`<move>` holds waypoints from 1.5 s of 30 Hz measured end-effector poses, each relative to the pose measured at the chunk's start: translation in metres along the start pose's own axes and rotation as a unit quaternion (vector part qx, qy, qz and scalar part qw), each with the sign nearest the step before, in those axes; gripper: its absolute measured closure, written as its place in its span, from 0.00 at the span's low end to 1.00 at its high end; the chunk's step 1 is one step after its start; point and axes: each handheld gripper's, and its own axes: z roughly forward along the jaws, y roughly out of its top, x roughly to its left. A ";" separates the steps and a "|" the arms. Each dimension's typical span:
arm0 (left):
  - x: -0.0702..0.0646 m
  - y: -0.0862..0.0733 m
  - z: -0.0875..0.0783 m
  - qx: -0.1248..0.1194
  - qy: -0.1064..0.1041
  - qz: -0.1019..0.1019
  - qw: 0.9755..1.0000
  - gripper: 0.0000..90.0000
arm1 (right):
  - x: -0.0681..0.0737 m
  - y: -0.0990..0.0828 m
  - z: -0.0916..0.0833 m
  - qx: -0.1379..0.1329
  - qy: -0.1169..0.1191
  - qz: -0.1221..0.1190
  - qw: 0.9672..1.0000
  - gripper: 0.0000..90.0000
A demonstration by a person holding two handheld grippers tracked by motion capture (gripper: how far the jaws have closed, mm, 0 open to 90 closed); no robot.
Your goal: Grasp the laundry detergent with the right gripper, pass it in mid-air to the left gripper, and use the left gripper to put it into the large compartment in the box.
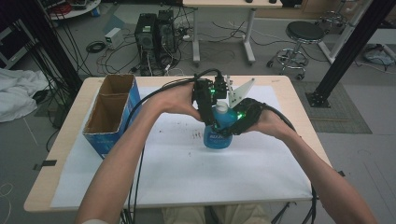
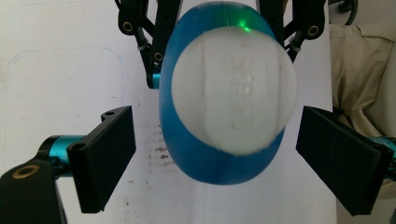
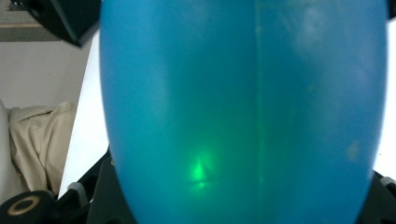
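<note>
A blue bottle [image 1: 217,137] with a white cap [image 1: 221,108] stands upright on the white sheet at the middle of the table. My right gripper [image 1: 236,123] comes in from the right and is shut on the bottle's body; in the right gripper view the blue bottle [image 3: 243,107] sits tight between the jaws of that gripper [image 3: 243,200]. My left gripper [image 1: 212,109] points down over the bottle's top. In the left gripper view the cap [image 2: 233,93] lies between the jaws of my left gripper [image 2: 224,156], which stand open with a gap on each side.
An open cardboard box with blue sides [image 1: 112,112] stands at the table's left. The white sheet [image 1: 187,177] covers most of the wooden table [image 1: 56,163]. Computer towers [image 1: 154,37] and a stool [image 1: 303,37] stand on the floor beyond the far edge.
</note>
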 end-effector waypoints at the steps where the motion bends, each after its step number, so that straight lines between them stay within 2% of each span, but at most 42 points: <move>1: 0.000 0.000 0.001 0.000 0.000 -0.001 1.000 0.13 | 0.000 0.000 0.000 0.000 0.001 0.001 1.000 0.52; 7: 0.000 0.000 0.005 -0.001 0.008 -0.003 1.000 0.14 | 0.000 0.000 -0.001 -0.004 0.001 0.003 1.000 0.52; 9: 0.000 0.001 0.004 -0.005 0.012 0.001 1.000 0.19 | 0.000 0.000 -0.001 -0.002 -0.001 0.004 1.000 0.52; 11: 0.000 0.001 0.004 -0.011 0.007 -0.003 1.000 0.19 | 0.000 0.000 -0.001 -0.001 -0.002 0.004 1.000 0.52; 21: 0.001 0.001 0.009 -0.008 0.003 -0.009 1.000 0.21 | -0.001 -0.001 -0.002 -0.001 -0.003 0.003 1.000 0.51; 25: 0.000 0.002 0.010 -0.009 0.000 -0.009 1.000 0.23 | -0.001 -0.001 -0.002 0.000 -0.001 0.011 1.000 0.51; 31: 0.001 0.002 0.009 -0.011 0.006 -0.010 1.000 0.25 | -0.001 -0.001 -0.001 0.001 -0.003 0.005 1.000 0.51; 36: 0.000 0.002 0.010 -0.012 0.008 -0.009 1.000 0.28 | -0.001 -0.001 0.000 -0.002 0.001 0.012 1.000 0.51; 45: -0.001 0.001 0.011 -0.014 0.008 -0.011 1.000 0.32 | -0.001 -0.001 0.002 0.003 0.002 0.011 1.000 0.51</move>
